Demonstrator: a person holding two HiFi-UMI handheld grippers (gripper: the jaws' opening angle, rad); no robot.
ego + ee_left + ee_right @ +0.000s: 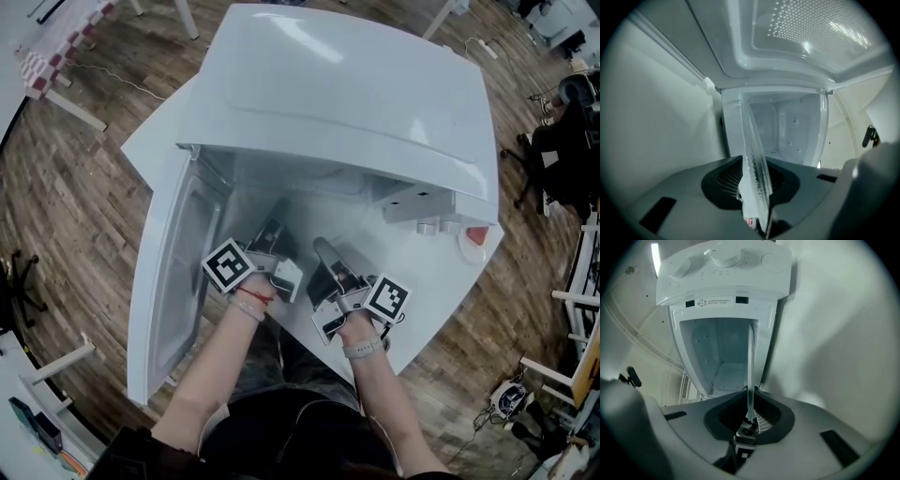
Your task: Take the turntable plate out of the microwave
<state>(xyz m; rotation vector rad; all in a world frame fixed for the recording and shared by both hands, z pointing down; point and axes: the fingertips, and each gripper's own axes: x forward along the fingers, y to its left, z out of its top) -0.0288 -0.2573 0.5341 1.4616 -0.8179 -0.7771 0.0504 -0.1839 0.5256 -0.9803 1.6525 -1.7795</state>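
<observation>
while both grippers reach at the open mouth of the white microwave point(356, 94), each is clamped on the turntable plate point(754, 164) — the clear glass shows edge-on between the jaws in both gripper views. the left gripper point(277, 217) has its jaws closed on the ribbed rim of the glass, which rises from the grip as a thin tilted band toward the cavity point(787, 131) straight ahead of it. the right gripper point(328, 258) pinches the glass too, and there it stands as a narrow upright line between the jaws, with the cavity beyond. the plate is at the cavity's mouth, just ahead of the two grippers; how far inside it reaches i cannot tell. on the outer side of the left gripper the door point(173, 281) is swung wide open. on the outer side of the right gripper, past its jaws, sits the control panel point(724, 268) with round knobs. the microwave rests on a white table point(150, 145). behind the grippers a person's left hand point(251, 291) and right hand point(361, 328) hold them — a red band at the left wrist, a pale strap at the right.
</observation>
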